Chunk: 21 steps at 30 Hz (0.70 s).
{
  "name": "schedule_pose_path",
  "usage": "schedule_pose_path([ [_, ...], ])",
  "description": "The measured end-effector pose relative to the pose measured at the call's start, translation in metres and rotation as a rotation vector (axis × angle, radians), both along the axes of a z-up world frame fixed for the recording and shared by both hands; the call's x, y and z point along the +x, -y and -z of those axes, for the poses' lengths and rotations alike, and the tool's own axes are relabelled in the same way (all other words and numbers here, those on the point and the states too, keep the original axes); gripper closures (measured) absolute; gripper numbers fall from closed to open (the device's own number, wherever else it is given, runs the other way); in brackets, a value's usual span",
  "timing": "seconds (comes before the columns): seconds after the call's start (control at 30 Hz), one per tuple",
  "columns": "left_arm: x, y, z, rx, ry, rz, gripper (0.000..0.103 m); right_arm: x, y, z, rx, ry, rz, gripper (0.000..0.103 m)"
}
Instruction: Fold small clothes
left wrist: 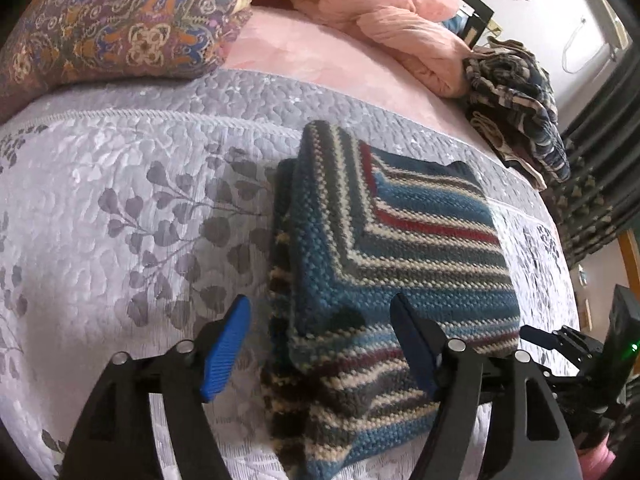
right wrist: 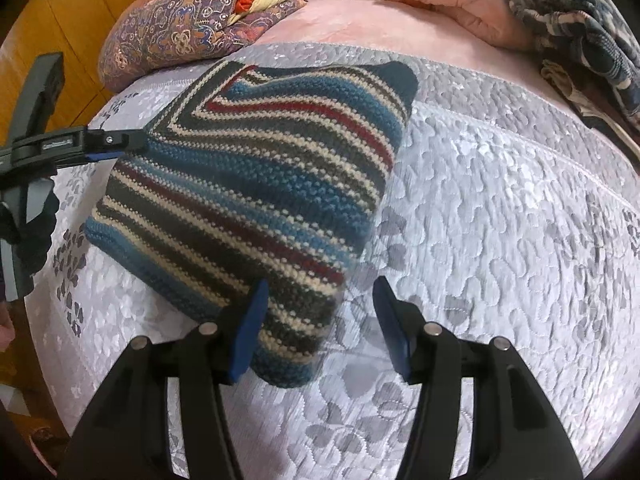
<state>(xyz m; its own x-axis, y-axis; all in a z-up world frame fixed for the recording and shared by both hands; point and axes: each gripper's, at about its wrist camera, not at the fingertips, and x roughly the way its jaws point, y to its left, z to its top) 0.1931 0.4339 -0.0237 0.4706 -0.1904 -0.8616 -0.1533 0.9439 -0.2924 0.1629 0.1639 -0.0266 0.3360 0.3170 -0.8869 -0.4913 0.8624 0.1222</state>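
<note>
A striped knitted garment (left wrist: 384, 248) in blue, grey, cream and red lies folded into a thick square on the lilac quilted bedspread (left wrist: 120, 208). My left gripper (left wrist: 320, 344) is open, its blue fingers spread either side of the garment's near corner, and nothing is clamped. In the right wrist view the same garment (right wrist: 248, 176) lies left of centre. My right gripper (right wrist: 320, 328) is open at its near corner, with the left pad (right wrist: 248, 332) over the knit's edge. The left gripper (right wrist: 96, 142) shows side-on at the garment's left edge.
A paisley pillow (left wrist: 112, 28) lies at the back left. A crumpled pink blanket (left wrist: 392, 20) is at the back, and a heap of dark patterned clothes (left wrist: 516, 100) at the back right. Bare bedspread (right wrist: 500, 220) stretches to the garment's right. A wooden wall (right wrist: 52, 4) is on the left.
</note>
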Motion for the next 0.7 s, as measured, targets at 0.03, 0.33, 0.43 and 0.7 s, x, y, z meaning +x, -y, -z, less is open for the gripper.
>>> schedule_pose_path([
  [0.03, 0.001, -0.001, 0.002, 0.001, -0.007, -0.004, 0.030, 0.001, 0.001, -0.001, 0.002, 0.000, 0.000, 0.047],
  [0.33, 0.028, -0.012, 0.028, -0.054, -0.076, -0.013, 0.030, 0.029, 0.018, 0.003, 0.140, -0.105, 0.038, 0.037],
  [0.43, 0.039, -0.013, 0.040, -0.109, -0.093, 0.006, 0.029, 0.044, 0.024, 0.007, 0.197, -0.164, 0.050, 0.036],
  [0.7, 0.060, -0.010, 0.069, -0.261, -0.120, 0.100, 0.013, 0.085, 0.014, 0.023, 0.308, -0.285, 0.034, 0.017],
])
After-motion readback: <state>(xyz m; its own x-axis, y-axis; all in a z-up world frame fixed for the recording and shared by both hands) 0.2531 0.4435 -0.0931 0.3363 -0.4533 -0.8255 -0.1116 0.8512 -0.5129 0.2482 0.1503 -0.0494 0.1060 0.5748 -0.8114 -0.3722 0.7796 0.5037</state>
